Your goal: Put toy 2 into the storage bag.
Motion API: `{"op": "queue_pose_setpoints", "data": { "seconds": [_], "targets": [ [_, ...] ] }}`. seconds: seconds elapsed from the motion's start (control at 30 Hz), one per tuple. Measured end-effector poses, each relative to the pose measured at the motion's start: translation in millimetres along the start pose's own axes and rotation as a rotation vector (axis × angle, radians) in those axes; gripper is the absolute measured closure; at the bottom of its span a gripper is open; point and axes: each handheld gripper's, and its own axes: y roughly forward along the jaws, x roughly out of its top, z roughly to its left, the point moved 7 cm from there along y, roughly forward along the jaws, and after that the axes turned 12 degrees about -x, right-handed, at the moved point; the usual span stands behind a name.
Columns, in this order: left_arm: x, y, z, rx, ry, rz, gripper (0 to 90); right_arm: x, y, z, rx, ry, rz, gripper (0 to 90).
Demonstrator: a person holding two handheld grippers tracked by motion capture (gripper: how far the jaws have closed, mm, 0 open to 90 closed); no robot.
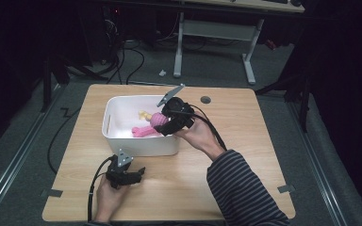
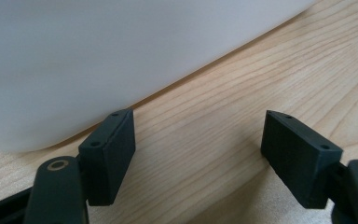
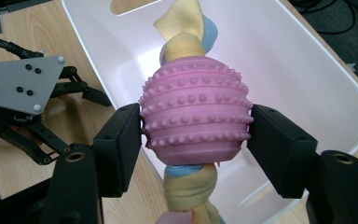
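One pink toy [image 3: 196, 109] clamped in right gripper [image 3: 196, 140], one white bin [image 1: 118, 106], left gripper [image 2: 198, 154] apart, seemingly empty.

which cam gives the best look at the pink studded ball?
Right gripper view: the pink studded ball sits close up between the right gripper fingers, ridges and braided cloth rope visible. The high view shows it small, partly behind that gripper, over the white bin. Left gripper view shows the bin wall and table.

High view overlooks the table [image 1: 245, 141]; both gripper views sit close, sharing the bin [image 3: 307, 60].
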Motion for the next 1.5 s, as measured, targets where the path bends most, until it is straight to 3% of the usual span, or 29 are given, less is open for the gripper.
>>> {"op": "queue_pose_setpoints", "data": {
  "seconds": [0.53,0.67,0.77,0.9,1.2,1.5],
  "targets": [
    [0.0,0.0,-0.1,-0.001,0.001,0.000,26.4,-4.0,10.1,13.9,0.015,-0.039,0.040,33.5],
    [0.1,0.2,-0.2,0.000,-0.001,-0.002,26.4,-1.6,2.4,10.7,0.021,-0.028,-0.012,30.5],
    [0.1,0.1,-0.1,0.000,0.000,-0.001,26.3,-2.3,-1.4,9.3,0.012,-0.023,-0.021,30.7],
    [0.0,0.2,-0.3,-0.001,-0.002,-0.002,26.3,-9.4,-12.0,1.0,-0.017,-0.013,-0.054,32.7],
    [0.0,0.1,-0.4,-0.001,-0.001,0.000,26.2,-38.3,-38.7,-24.6,-0.095,0.075,-0.105,36.9],
    [-0.1,0.1,-0.5,-0.001,-0.001,0.001,26.3,-60.0,-56.9,-40.7,-0.133,0.122,-0.131,37.4]
  ]
}}
